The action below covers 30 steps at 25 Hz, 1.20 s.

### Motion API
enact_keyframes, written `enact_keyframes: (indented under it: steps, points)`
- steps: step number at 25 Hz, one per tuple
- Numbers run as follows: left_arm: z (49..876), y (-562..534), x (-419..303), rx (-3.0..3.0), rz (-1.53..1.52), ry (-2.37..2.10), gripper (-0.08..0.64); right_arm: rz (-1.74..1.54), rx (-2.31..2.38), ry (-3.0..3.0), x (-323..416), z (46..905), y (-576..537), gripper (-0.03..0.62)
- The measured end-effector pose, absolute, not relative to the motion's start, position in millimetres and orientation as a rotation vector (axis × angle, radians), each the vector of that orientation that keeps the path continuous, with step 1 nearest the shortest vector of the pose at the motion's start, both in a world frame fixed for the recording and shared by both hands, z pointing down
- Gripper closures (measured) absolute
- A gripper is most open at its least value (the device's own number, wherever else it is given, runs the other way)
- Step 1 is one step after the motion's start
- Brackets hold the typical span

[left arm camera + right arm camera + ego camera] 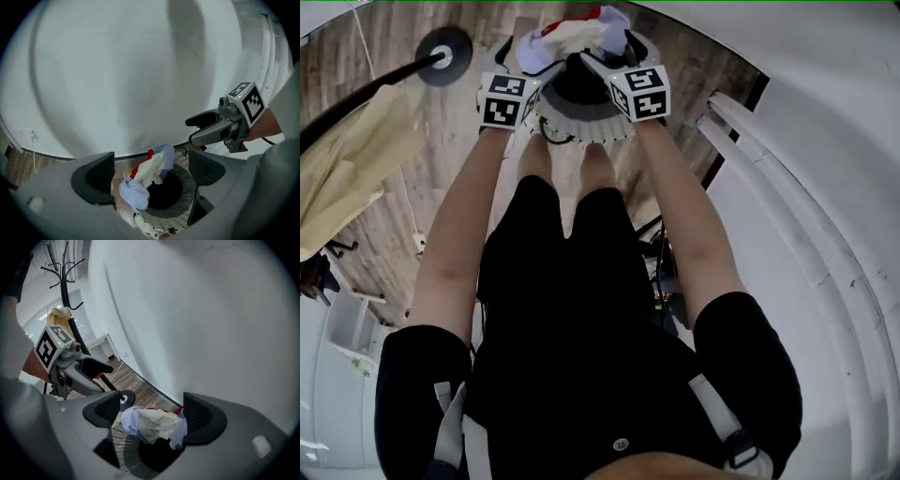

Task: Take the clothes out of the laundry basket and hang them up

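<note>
A white perforated laundry basket (581,120) stands on the wood floor in front of the person's legs. A bundle of clothes (579,33), light blue, cream and red, is heaped over its far rim, and dark cloth lies inside. Both grippers hover above the basket. My left gripper (150,171) is open, and the clothes (149,172) show far below between its jaws. My right gripper (152,411) is open too, over the same bundle (154,423). In the left gripper view, the right gripper (199,130) hangs in the air against the wall with nothing between its jaws.
A black coat stand with a round base (445,49) rises at the left, and a cream garment (352,164) hangs on it. A white wall (825,141) runs close along the right. The stand's hooks (63,268) show in the right gripper view.
</note>
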<state>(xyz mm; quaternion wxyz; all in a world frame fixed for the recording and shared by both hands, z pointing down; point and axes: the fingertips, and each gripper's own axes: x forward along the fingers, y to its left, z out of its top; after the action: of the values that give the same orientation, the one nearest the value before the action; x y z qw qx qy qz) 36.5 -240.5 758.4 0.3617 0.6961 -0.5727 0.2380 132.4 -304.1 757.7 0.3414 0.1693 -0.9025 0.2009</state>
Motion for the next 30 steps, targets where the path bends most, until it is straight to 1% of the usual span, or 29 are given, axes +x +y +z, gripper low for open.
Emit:
enact_keyframes:
  steps: [6,9,11,13,14,17,21,28,30]
  points:
    - [842,-238,51,1.786,0.694,-1.271,0.057,0.533,0.298,-2.277,129,840,-304,0.186]
    - [875,-238,52,1.827,0.817,-1.176,0.06,0.467,0.189,-2.213,127,873,-303,0.19]
    - [893,-240,50,1.85,0.888,-1.129,0.079,0.403,0.122,-2.171,127,894,-306,0.204]
    - [911,-242,49,1.863,0.94,-1.074,0.101,0.337,0.049,-2.129,127,913,-309,0.229]
    - [920,-242,50,1.865,0.966,-1.043,0.101,0.31,0.006,-2.102,128,921,-308,0.235]
    - [945,-245,52,1.873,1.043,-0.958,0.102,0.232,-0.118,-2.013,130,942,-307,0.242]
    - [976,-251,51,1.87,1.111,-0.888,0.128,0.117,-0.232,-1.93,128,970,-311,0.264]
    - [1013,-257,51,1.856,1.101,-0.83,0.235,0.029,-0.298,-1.844,127,1011,-323,0.312]
    - [1019,-257,52,1.862,1.101,-0.831,0.283,0.016,-0.315,-1.815,129,1018,-324,0.345]
